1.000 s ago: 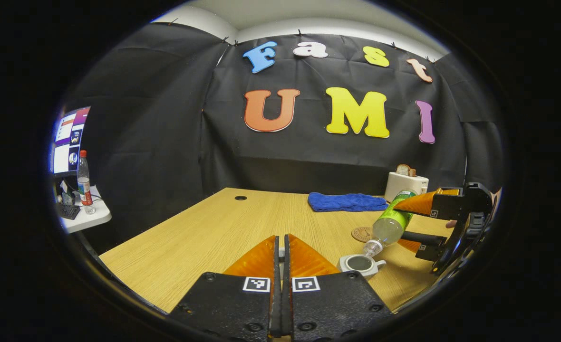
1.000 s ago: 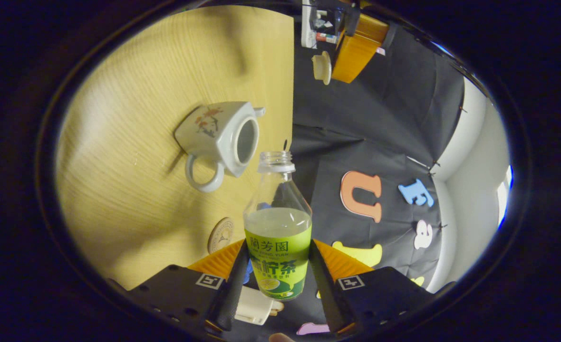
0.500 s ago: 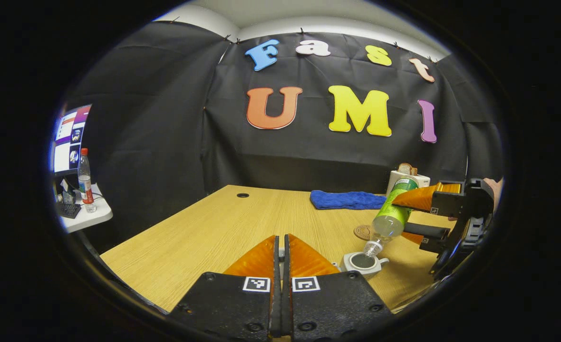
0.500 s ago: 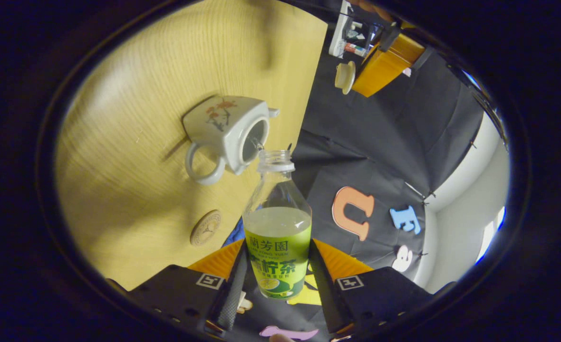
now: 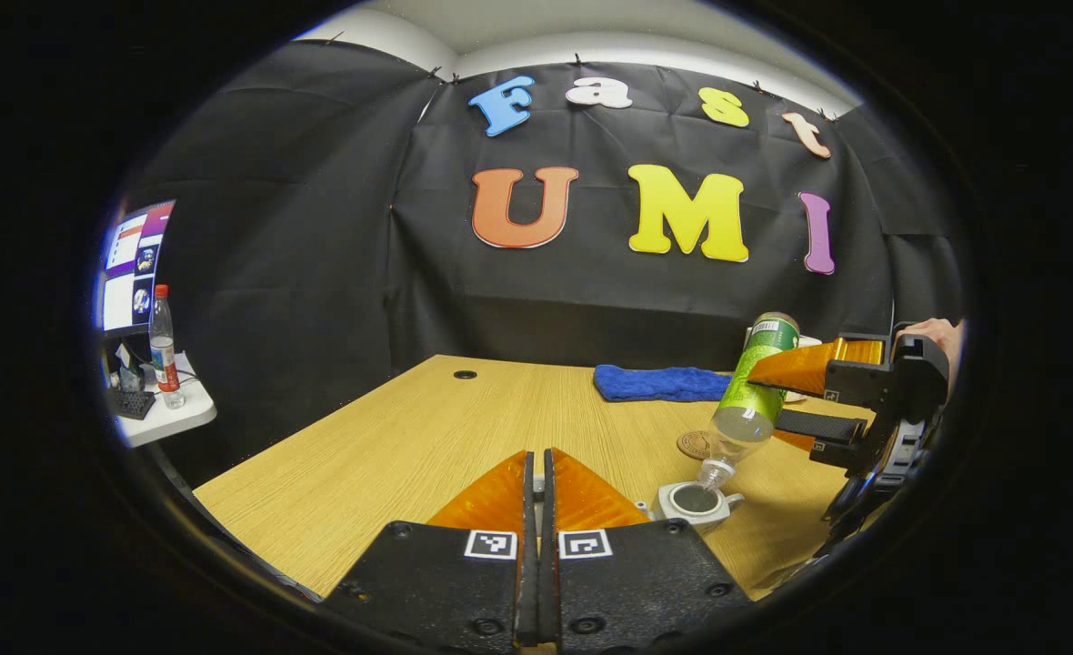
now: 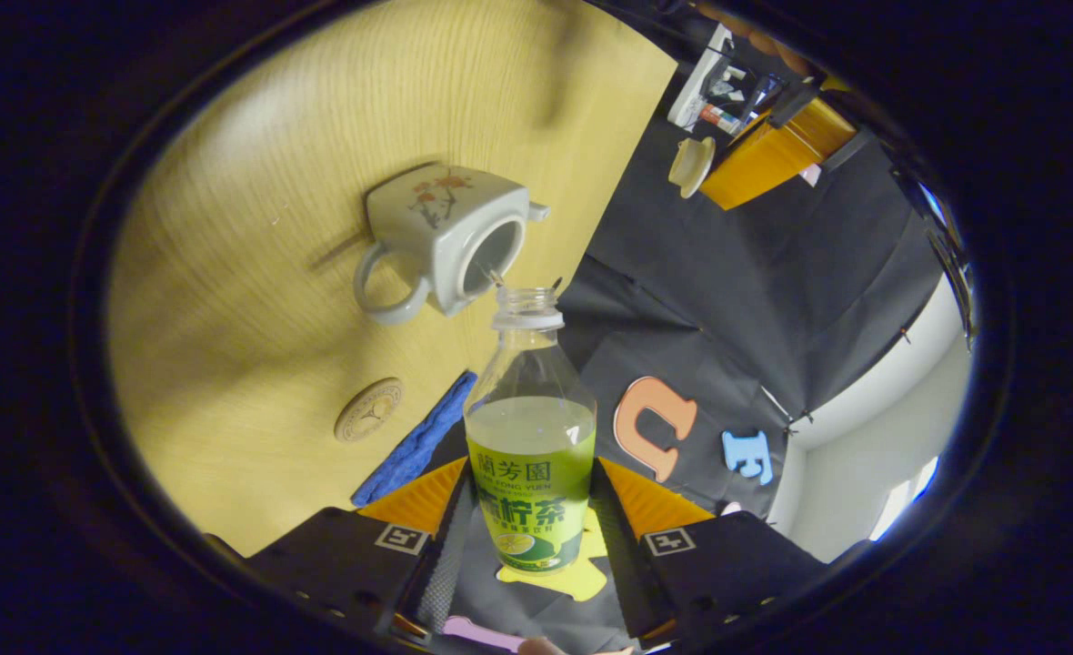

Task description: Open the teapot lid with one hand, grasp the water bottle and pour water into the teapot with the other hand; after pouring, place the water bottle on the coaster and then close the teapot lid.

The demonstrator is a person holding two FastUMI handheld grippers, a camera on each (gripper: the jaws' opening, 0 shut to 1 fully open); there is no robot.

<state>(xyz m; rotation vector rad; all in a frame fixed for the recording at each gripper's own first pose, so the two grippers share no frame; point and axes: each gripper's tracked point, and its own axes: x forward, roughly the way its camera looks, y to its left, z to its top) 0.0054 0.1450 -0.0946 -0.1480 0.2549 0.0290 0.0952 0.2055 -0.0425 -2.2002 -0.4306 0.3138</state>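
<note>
- Clear plastic water bottle with green label (image 6: 529, 455), tilted mouth-down over the open white ceramic teapot (image 6: 450, 238) on the wooden worktop (image 6: 255, 273), is clamped between the right gripper (image 6: 527, 537) fingers.
- Left gripper (image 5: 537, 491) fingers pinch the white teapot lid (image 6: 689, 166), held aloft.
- Round brown coaster (image 6: 368, 410) lies near the teapot.

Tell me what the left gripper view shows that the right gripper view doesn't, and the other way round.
Left gripper view: a white side table with a monitor and a red-capped clear bottle, plus a cable hole in the wooden table.
Right gripper view: the white teapot lid at the tip of the left gripper, and the white teapot with its ring handle and flower painting.
Both: wooden table, white teapot, green-labelled water bottle tipped over its mouth in the right gripper, round brown coaster, blue cloth.
</note>
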